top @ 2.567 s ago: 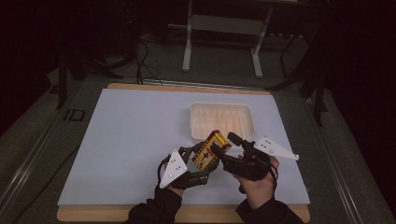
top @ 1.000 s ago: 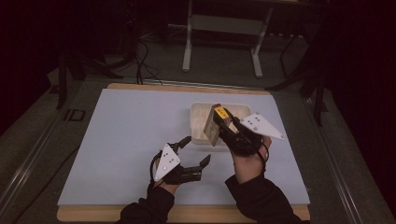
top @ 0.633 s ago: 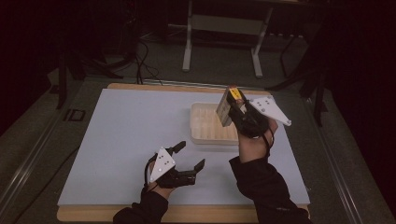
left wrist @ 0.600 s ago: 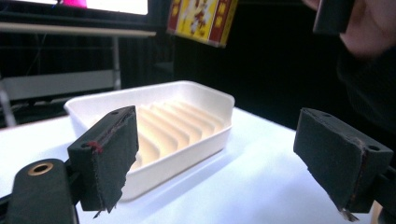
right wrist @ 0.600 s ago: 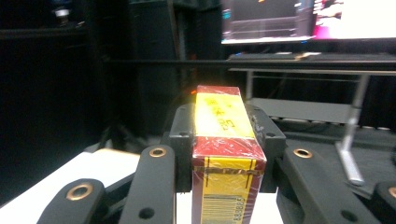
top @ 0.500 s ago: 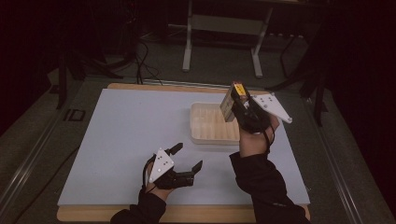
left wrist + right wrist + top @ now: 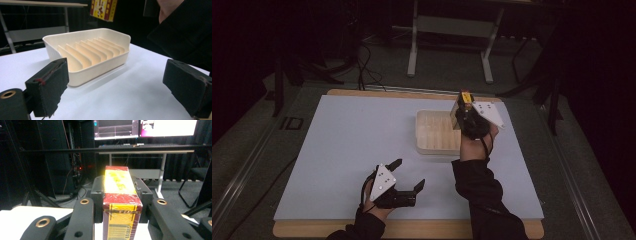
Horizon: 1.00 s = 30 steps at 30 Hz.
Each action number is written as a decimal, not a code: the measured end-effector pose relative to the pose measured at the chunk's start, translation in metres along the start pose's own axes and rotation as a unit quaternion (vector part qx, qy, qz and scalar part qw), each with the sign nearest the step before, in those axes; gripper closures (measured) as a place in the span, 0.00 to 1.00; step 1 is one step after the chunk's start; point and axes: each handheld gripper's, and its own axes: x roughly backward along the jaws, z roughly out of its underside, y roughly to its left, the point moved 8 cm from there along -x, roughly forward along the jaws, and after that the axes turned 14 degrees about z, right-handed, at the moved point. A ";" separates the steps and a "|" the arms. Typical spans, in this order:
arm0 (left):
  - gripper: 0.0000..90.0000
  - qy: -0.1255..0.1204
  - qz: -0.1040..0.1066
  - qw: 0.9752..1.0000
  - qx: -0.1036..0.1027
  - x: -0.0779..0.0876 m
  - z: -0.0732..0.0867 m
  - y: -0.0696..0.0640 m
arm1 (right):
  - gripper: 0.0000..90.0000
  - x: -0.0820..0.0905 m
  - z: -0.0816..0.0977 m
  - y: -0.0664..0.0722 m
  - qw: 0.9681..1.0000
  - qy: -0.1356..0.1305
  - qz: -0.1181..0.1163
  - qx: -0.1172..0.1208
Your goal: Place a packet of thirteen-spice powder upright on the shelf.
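Observation:
A yellow and red box point(image 7: 463, 99) is clamped upright between the jaws of my right gripper point(image 7: 462, 111), which hangs over the far right corner of the cream slotted tray point(image 7: 435, 134). In the right gripper view, the box point(image 7: 121, 202) fills the gap between the jaws of the right gripper point(image 7: 120, 183). My left gripper point(image 7: 408, 174) rests low near the mat's front edge. Its jaws have just been opening and hold nothing. In the left gripper view, the left gripper point(image 7: 118, 87) faces the tray point(image 7: 97, 71), with the box point(image 7: 103, 8) hanging above the tray's far end.
The white mat point(image 7: 347, 145) lies on a wooden board point(image 7: 432, 231) with dark floor around it. A metal desk frame point(image 7: 449, 30) stands behind the table. The person's right sleeve point(image 7: 190, 32) crosses near the tray. Monitors point(image 7: 145, 127) sit on a desk farther back.
The right gripper has carried the box away from me and to the right, to the tray's far right corner. The left gripper drew back toward the near edge and opened wider.

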 end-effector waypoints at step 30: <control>0.03 0.002 0.005 1.000 0.004 -0.004 0.007 0.002 | 0.75 -0.030 0.057 -0.002 0.998 0.058 0.016 -0.016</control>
